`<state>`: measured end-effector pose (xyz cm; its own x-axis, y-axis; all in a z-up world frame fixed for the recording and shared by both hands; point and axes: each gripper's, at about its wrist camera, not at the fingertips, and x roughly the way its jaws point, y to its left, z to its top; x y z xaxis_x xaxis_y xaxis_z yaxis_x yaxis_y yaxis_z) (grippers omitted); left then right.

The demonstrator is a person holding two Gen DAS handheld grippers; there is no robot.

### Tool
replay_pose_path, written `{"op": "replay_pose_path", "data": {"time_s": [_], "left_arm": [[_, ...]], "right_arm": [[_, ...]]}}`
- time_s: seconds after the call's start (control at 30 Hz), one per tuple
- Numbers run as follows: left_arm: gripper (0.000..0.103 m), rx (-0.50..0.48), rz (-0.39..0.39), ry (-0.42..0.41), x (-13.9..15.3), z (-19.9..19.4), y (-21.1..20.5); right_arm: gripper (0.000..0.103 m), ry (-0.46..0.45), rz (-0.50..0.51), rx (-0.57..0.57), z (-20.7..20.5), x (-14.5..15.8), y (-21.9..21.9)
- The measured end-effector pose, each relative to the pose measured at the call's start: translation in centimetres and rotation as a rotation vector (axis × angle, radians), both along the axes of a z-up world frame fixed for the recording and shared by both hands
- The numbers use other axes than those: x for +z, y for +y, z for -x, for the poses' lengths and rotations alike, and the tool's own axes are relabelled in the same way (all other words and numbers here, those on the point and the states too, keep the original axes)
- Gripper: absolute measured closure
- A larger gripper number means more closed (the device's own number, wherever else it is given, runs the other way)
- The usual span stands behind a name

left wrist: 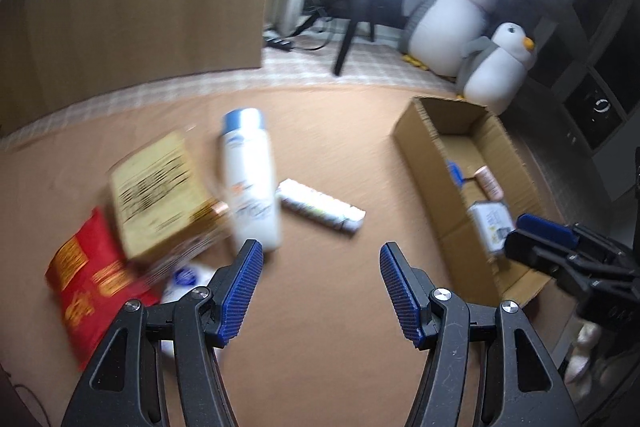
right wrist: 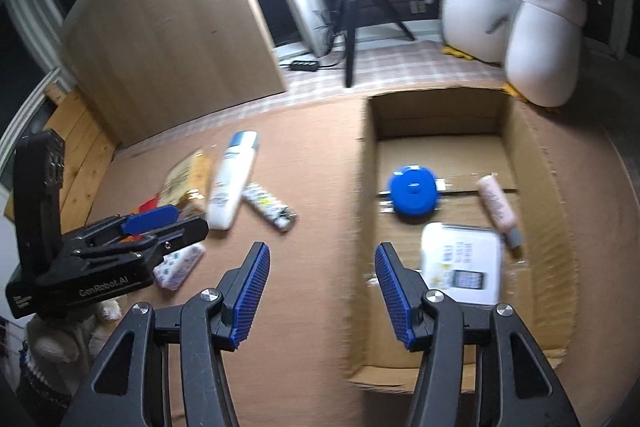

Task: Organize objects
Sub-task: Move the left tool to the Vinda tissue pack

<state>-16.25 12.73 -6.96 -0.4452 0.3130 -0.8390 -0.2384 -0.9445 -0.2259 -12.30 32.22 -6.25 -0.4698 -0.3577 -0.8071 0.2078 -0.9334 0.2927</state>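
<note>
An open cardboard box [right wrist: 540, 163] sits on the brown mat and holds a blue round object [right wrist: 414, 193], a pink tube [right wrist: 498, 205] and a white packet [right wrist: 464, 263]. The box also shows in the left wrist view [left wrist: 424, 147]. Left of it lie a white bottle with a blue cap [left wrist: 250, 179], a small patterned tube [left wrist: 320, 209], a yellow box [left wrist: 160, 195], a red packet [left wrist: 90, 279] and a small patterned pack [right wrist: 178, 265]. My left gripper [left wrist: 320, 291] is open and empty above the mat near the bottle's base. My right gripper [right wrist: 320, 293] is open and empty at the box's left wall.
Two plush penguins [right wrist: 544, 35] stand behind the box. A ring light on a tripod [right wrist: 352, 27] and a wooden panel [right wrist: 172, 39] stand at the back. A checked cloth [left wrist: 304, 67] borders the mat.
</note>
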Motion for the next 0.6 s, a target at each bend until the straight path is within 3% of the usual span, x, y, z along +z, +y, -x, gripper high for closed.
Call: {"op": "replay_pose_path", "data": {"time_s": [0.27, 0.6], "left_arm": [[0.038, 0.098, -0.006, -0.061, -2.3, -0.7, -7.6], [0.039, 0.066, -0.011, -0.106, -3.8, -0.4, -9.6]], "right_arm": [[0.052, -0.047, 0.014, 0.04, -0.7, -0.9, -3.5], [0.052, -0.082, 0.024, 0.057, -0.9, -1.3, -5.5]]}}
